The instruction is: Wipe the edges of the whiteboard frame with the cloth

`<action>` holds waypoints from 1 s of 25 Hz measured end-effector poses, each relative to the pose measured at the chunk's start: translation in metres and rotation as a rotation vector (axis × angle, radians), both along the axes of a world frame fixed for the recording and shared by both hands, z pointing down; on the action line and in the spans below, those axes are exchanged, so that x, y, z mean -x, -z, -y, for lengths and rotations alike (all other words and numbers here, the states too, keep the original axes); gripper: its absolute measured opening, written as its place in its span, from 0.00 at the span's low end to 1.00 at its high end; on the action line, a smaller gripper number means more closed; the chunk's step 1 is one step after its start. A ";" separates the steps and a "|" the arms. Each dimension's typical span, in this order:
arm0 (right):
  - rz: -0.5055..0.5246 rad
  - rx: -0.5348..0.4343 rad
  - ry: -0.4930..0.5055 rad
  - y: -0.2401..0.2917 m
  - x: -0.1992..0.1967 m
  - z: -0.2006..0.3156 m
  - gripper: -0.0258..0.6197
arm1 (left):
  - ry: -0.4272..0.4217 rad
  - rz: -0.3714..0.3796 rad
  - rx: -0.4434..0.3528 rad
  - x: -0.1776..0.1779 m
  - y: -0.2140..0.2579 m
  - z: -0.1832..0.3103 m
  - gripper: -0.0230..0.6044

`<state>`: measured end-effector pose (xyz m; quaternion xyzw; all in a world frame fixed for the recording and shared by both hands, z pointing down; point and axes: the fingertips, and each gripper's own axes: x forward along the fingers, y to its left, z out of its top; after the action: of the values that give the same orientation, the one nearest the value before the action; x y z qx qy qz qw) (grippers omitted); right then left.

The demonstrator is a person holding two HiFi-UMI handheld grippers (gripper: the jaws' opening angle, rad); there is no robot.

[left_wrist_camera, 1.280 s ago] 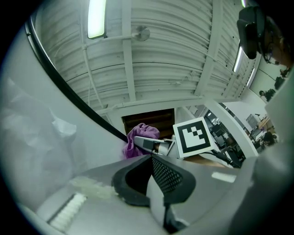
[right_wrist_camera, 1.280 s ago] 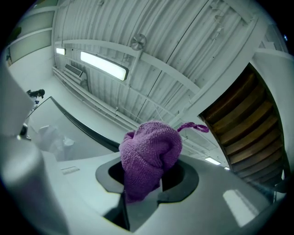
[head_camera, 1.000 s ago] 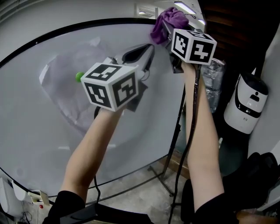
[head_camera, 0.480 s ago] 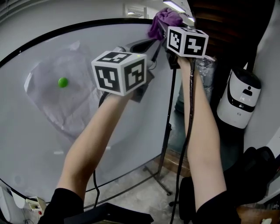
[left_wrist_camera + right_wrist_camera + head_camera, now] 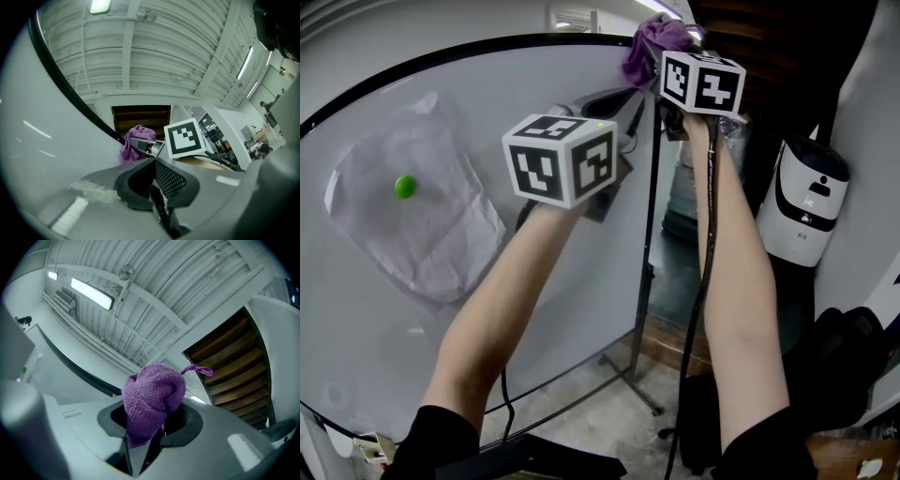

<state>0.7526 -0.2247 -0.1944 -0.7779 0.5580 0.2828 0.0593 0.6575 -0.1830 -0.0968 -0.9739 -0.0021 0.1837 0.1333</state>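
The whiteboard (image 5: 412,356) is the biggest worry. It sits on a light stand (image 5: 639,281), and a hard push at its top corner could rock or swing the whole board. Next is the black frame (image 5: 441,58). It curves away at the corner, so a stroke that drifts would rub the white face or slide off the edge into open air. The cloth (image 5: 656,42) is the smallest risk and probably the likeliest one. Only a bunched part is pinched, and dragging it along the frame could tug it loose.

Both forearms reach up and forward, with the right one raised higher (nearly straight from the elbow). The right claw (image 5: 150,427) is clamped on the purple cloth (image 5: 152,399), which sits at the board's upper right corner, by the frame. Whether it touches the frame I cannot tell. The left claw (image 5: 154,178) points toward the same corner from just beside it, its jaws together on nothing.
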 end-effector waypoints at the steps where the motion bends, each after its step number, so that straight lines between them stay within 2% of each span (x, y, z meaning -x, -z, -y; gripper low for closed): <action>1: 0.009 -0.001 0.002 -0.001 -0.004 0.000 0.27 | -0.005 0.003 0.005 -0.004 -0.002 0.001 0.04; 11: 0.093 0.031 -0.014 -0.039 -0.038 0.001 0.27 | -0.019 0.035 0.036 -0.016 -0.028 0.003 0.04; 25: 0.217 0.058 0.040 -0.111 -0.049 -0.001 0.27 | -0.025 0.078 0.080 -0.012 -0.077 0.001 0.04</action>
<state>0.8012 -0.2235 -0.0832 -0.7942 0.5715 0.1794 0.1027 0.6694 -0.1836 -0.0202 -0.9848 -0.0122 0.1470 0.0919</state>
